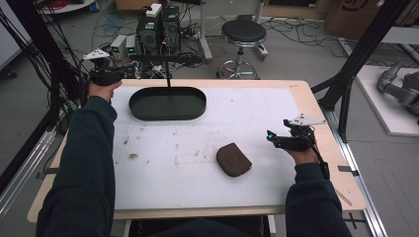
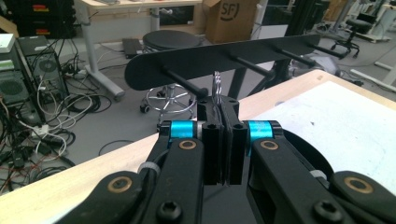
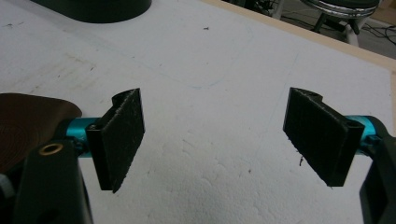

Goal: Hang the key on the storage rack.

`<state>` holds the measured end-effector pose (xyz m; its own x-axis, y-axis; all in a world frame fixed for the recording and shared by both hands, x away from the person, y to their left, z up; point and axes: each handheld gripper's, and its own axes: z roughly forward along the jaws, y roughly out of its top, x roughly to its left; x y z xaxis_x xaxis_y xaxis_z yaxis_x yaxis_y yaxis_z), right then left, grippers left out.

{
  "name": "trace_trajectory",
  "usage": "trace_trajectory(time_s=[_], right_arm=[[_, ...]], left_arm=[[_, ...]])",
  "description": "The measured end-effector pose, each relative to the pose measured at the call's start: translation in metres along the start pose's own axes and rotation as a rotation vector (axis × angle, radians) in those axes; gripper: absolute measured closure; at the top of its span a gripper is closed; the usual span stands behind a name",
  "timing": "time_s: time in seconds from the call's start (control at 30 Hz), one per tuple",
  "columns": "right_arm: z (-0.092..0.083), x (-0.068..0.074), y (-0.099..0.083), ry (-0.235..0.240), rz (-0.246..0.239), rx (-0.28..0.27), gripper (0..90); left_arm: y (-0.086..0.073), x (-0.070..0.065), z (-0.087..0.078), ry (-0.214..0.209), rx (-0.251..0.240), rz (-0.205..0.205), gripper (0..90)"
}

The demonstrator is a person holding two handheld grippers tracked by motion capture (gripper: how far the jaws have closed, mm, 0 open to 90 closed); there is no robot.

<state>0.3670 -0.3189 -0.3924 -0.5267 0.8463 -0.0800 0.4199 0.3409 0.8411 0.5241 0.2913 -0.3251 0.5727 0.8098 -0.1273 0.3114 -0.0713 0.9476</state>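
Left gripper is up at the far left corner of the table, jaws pinched tight on a small metal ring that pokes up from between the pads, right in front of the black rack and just beside one of its pegs. Right gripper hovers low over the white mat, jaws wide apart with nothing between them, brown pouch just beyond its left finger.

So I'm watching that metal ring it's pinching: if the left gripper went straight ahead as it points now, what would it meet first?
Probably the nearest peg of the black rack, just ahead of the left gripper and its thin key ring; depth is hard to judge.
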Motion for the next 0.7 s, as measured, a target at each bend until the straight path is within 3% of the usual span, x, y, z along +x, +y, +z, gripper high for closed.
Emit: trace_trajectory(time_s=[0.27,0.57,0.7], right_arm=[[-0.0015,-0.0012,-0.0025,0.0,0.004,0.004,20.9],[-0.0007,-0.0003,-0.0027,0.005,0.003,0.007,20.9],[-0.0003,-0.0012,-0.0033,0.004,0.001,0.006,20.9]], left_arm=[[-0.0016,0.0052,0.0036,0.026,0.001,-0.026,88.0],[-0.0033,0.0063,0.0048,0.017,0.001,-0.037,87.8],[-0.0037,0.0047,0.0085,0.048,0.012,-0.044,87.6]])
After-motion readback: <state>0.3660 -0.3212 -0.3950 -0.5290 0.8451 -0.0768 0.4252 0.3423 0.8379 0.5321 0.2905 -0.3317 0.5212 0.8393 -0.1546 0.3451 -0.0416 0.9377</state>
